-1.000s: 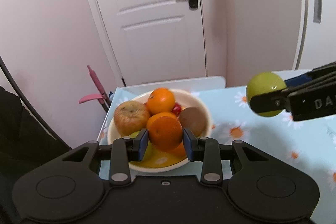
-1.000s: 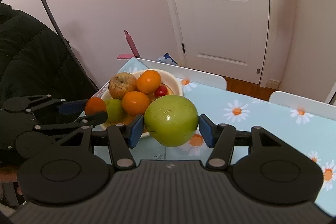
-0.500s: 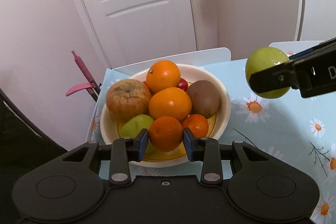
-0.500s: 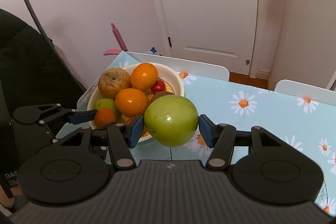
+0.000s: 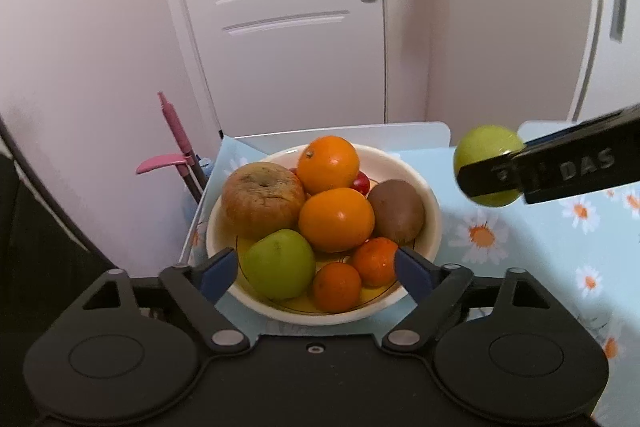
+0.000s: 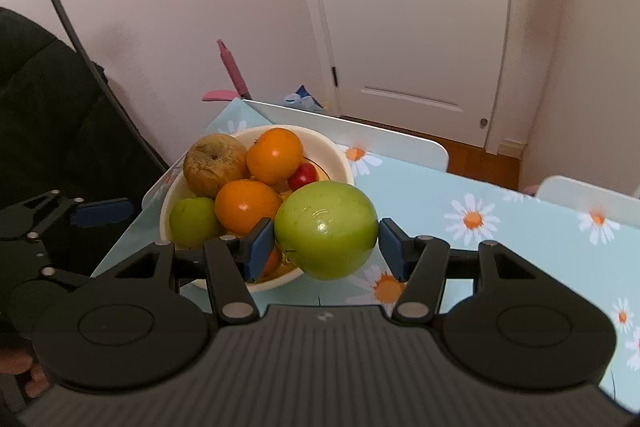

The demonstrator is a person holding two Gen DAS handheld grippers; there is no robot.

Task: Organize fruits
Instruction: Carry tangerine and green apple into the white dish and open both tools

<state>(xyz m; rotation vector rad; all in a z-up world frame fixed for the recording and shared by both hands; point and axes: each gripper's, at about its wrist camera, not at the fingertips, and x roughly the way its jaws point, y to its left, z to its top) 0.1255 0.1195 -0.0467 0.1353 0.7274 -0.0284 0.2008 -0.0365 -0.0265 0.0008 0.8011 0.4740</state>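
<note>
Nearest me, my left gripper [image 5: 316, 269] has just been opening its jaws and now they stand wide over the near rim of the cream bowl [image 5: 434, 223], pressing on nothing; the small mandarin [image 5: 337, 285] lies loose in the bowl between the blue pads, touching a second small mandarin [image 5: 374, 261] just to its right. To their left in the bowl sits a small green apple [image 5: 279, 263]. Behind these are a large orange [image 5: 337, 219], a brown wrinkled apple [image 5: 262, 200] to the far left, a kiwi [image 5: 396, 211] to the right, another orange [image 5: 328, 165] at the far side and a bit of red fruit [image 5: 361, 182] tucked beside it. My right gripper [image 6: 326, 241] holds a big green apple [image 6: 326, 229] at about half span, both pads against its sides, in the air just right of the bowl and above the pale blue daisy tablecloth [image 6: 500, 227]. Beyond the table stand white chair backs [image 6: 360, 137], a pink-handled tool [image 5: 174, 139] leaning at the far left, and a white door [image 5: 280, 15].
</note>
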